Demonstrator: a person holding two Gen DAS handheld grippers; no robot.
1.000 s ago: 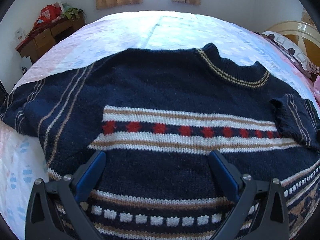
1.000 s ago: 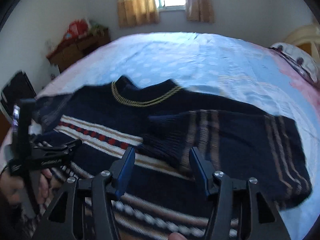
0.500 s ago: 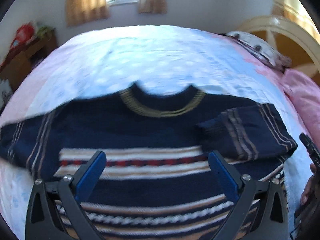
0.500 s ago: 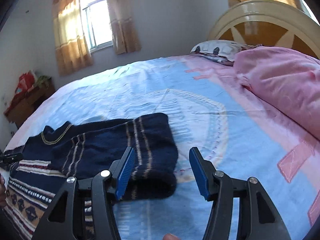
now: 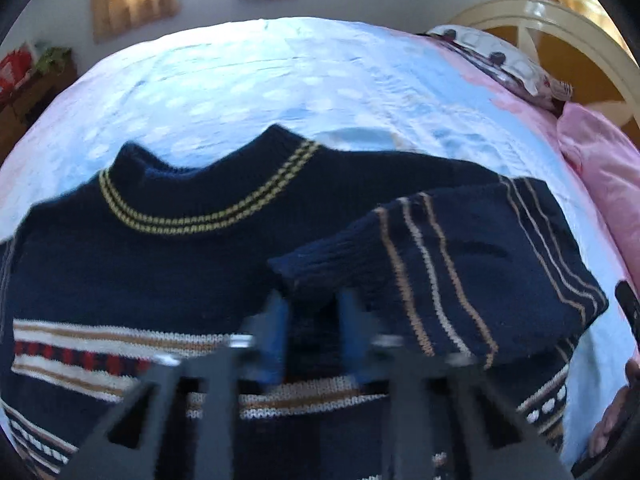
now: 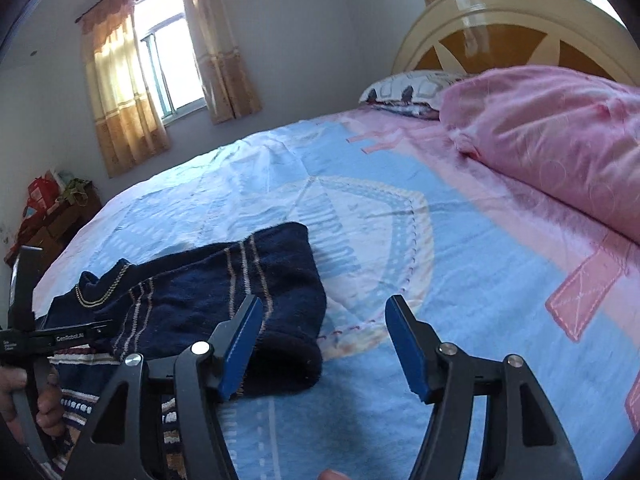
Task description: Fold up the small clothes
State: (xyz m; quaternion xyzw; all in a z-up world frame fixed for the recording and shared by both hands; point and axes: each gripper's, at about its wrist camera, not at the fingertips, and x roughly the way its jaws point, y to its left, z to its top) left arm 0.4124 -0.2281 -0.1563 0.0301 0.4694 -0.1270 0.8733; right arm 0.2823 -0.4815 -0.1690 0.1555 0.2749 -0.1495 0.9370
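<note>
A navy knitted sweater (image 5: pixel 160 272) with striped bands lies front up on the bed. Its right sleeve (image 5: pixel 460 264) is folded in across the chest. My left gripper (image 5: pixel 314 312), blurred, is closing and stands narrow, with the sleeve's ribbed cuff (image 5: pixel 304 276) between its blue pads. From the right wrist view the sweater (image 6: pixel 192 300) lies at the lower left, and the left gripper (image 6: pixel 52 338) shows there in a person's hand (image 6: pixel 44 400). My right gripper (image 6: pixel 324 344) is opening over the sheet just right of the sweater's folded edge, with nothing between its fingers.
The blue and pink bed sheet (image 6: pixel 400 240) stretches far beyond the sweater. A pink quilt (image 6: pixel 560 140) and a patterned pillow (image 6: pixel 412 88) lie by the cream headboard (image 6: pixel 500 20) at the right. A cluttered wooden cabinet (image 6: pixel 52 224) stands by the wall at left.
My left gripper swung right to the folded sleeve's cuff and closed from wide open to narrow. My right gripper left the sleeve, swung right over the sheet and opened wider.
</note>
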